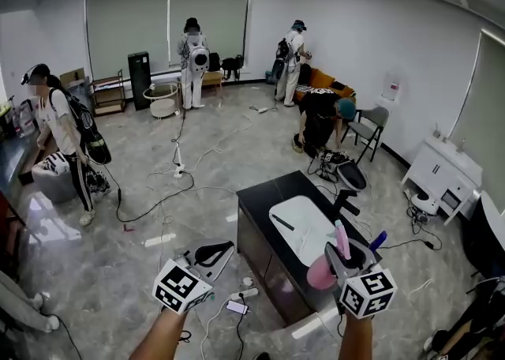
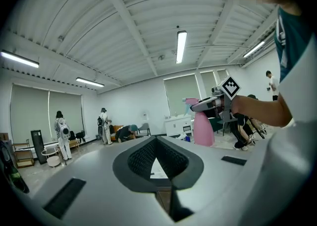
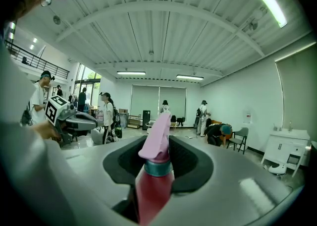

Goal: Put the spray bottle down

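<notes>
My right gripper point(image 1: 347, 258) is shut on a pink spray bottle point(image 1: 322, 273), held upright above the near corner of the black table point(image 1: 260, 200). In the right gripper view the bottle point(image 3: 154, 180) rises between the jaws, its pale pink nozzle pointing away, and it hides the tips of the right gripper point(image 3: 161, 143). My left gripper point(image 1: 213, 254) hovers over the floor left of the table, its jaws together with nothing in them. Its own view shows the left gripper point(image 2: 156, 141) shut, with the bottle point(image 2: 203, 130) and the right gripper point(image 2: 218, 102) off to the right.
A white board point(image 1: 304, 228) with a dark pen lies on the table. Cables and a power strip point(image 1: 241, 295) trail across the floor to the left. A white cabinet point(image 1: 442, 173) and a chair point(image 1: 371, 125) stand at the right. Several people are farther back.
</notes>
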Demonstrator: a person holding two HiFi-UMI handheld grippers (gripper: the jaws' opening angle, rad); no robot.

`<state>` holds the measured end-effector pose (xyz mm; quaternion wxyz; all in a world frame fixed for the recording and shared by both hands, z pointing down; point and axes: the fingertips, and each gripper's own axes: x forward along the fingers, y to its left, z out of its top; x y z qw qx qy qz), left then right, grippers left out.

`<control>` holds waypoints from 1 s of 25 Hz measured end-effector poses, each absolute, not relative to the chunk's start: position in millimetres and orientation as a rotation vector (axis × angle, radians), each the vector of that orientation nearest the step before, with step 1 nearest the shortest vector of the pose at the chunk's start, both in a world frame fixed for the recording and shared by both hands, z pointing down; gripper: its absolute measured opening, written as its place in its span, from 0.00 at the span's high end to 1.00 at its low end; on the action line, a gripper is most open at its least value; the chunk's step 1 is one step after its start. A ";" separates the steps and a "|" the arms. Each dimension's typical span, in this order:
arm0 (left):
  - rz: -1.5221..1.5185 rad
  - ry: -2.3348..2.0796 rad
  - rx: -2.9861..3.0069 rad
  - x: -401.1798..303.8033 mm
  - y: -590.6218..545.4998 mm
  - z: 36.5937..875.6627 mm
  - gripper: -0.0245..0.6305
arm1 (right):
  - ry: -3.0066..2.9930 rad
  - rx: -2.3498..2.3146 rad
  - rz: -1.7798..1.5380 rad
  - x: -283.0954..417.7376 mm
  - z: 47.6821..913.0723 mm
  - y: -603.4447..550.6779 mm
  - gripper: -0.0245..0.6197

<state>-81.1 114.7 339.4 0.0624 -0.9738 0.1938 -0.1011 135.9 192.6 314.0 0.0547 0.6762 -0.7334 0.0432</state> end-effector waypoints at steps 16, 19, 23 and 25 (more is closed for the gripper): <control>-0.332 0.721 -2.916 5.3 80.3 347.6 0.95 | -2.334 1.907 0.148 213.7 331.8 136.7 0.75; -0.350 0.706 -2.927 20.8 72.5 351.3 0.95 | -2.334 1.907 0.163 225.2 333.8 131.1 0.75; -0.335 0.662 -2.939 34.8 53.9 348.7 0.95 | -2.302 1.930 0.171 234.4 336.1 120.7 0.75; -0.328 0.626 -2.947 41.2 39.9 349.1 0.95 | -2.275 1.954 0.177 237.8 336.7 112.8 0.75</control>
